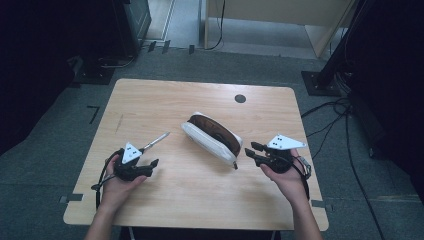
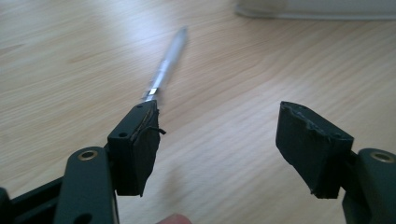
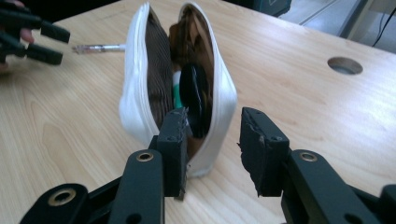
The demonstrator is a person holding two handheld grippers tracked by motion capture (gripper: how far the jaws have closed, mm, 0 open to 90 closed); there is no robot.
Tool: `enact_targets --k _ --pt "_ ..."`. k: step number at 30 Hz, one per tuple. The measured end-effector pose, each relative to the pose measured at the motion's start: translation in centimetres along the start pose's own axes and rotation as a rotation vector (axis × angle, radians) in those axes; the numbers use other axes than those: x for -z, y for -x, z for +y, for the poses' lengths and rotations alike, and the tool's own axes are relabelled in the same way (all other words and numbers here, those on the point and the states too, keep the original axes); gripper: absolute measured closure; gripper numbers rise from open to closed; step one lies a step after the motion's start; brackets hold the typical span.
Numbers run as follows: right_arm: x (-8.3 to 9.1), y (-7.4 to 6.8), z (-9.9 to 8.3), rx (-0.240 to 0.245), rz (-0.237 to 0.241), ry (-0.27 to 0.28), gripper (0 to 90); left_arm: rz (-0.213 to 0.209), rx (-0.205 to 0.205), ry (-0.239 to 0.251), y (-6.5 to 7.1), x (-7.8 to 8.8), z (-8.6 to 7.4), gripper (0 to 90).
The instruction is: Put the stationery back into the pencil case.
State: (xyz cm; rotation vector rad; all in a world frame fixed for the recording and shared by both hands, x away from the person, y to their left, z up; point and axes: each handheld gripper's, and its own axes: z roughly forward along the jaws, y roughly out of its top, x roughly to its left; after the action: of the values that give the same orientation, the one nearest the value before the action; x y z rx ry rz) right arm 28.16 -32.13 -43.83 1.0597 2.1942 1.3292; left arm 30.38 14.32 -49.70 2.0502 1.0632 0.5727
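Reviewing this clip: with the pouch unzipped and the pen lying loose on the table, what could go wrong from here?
The pen lies flat; the open left gripper could push it away rather than pinch it. The white pouch rests unheld by the open right gripper, so it may slide or tip. A black item could block the opening.

Both black tongs, left tongs (image 1: 150, 165) and right tongs (image 1: 253, 151), carry grey three-cornered plates, brass-ringed screw holes, worn dark pads and trailing black cables; the forearms are bare.
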Motion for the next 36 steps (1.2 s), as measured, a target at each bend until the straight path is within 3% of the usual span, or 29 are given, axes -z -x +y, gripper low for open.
enact_targets --k 5,9,13,18,25,31,36 --pt "0.6 0.5 -1.4 -0.02 0.002 -0.002 62.1 0.069 0.026 -0.033 -1.7 -0.6 0.4 44.9" --pt "1.4 1.0 -2.3 -0.044 0.001 0.007 62.2 0.052 0.042 -0.069 -2.5 -1.5 0.7 48.3" --pt "2.0 1.4 -2.8 -0.05 -0.012 0.007 62.2 0.052 0.067 -0.07 -2.9 -2.2 0.6 48.9" --pt "2.9 1.7 -3.3 -0.073 -0.029 0.016 62.2 0.056 0.066 -0.112 -2.8 -2.9 0.4 51.2" --pt "3.4 1.8 -3.5 -0.086 -0.027 0.028 62.3 0.055 0.066 -0.106 -2.7 -3.0 0.3 57.2" --pt "3.3 1.5 -3.5 -0.078 -0.019 0.028 62.2 0.048 0.01 -0.103 -1.7 -2.7 0.2 76.3" --pt "3.0 1.5 -3.8 -0.081 -0.022 0.021 62.2 0.031 0.02 -0.081 -1.5 -2.4 -0.2 77.2"
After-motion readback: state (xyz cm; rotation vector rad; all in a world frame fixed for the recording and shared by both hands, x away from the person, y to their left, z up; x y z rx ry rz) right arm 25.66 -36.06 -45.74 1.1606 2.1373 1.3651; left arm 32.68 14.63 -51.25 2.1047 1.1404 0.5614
